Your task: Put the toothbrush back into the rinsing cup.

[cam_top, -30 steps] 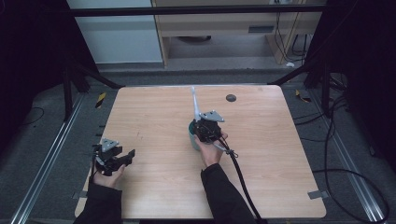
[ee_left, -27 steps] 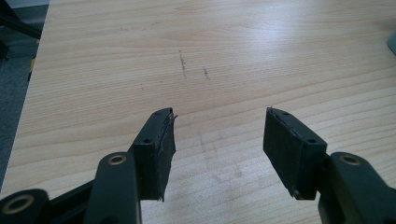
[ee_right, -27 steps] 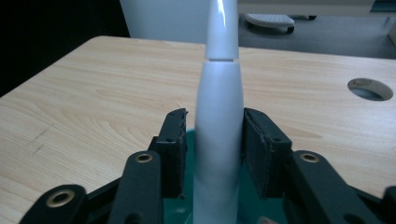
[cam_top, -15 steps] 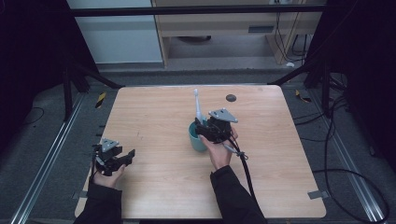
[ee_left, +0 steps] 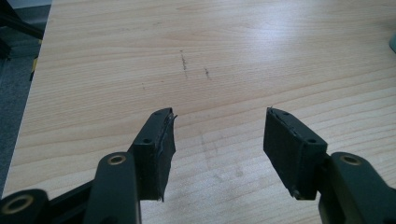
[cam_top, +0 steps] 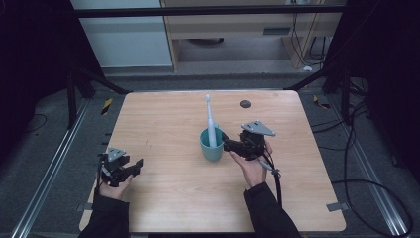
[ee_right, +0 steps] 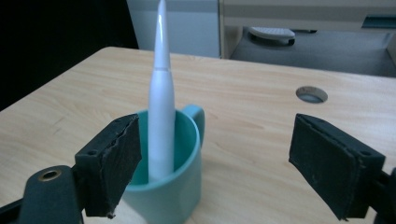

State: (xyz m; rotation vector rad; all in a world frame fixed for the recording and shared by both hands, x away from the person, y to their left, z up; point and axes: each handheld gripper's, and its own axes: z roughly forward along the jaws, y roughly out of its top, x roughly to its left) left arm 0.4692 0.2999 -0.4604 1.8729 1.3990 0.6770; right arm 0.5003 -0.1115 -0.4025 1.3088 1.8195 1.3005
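Right gripper [cam_top: 229,145] stood just beside the teal mug [cam_top: 212,145] near the middle of the wooden table [cam_top: 163,119], jaws spread wide and holding nothing. From its own camera the mug sat low between the jaws, nearer one of them. A white toothbrush [cam_top: 210,119] stood upright in the mug, so the placing looked done, though which step was in hand could only be guessed. Left gripper [cam_top: 130,167] rested near the table's left edge, equally open and empty. Next seemed a clear retreat without knocking the mug
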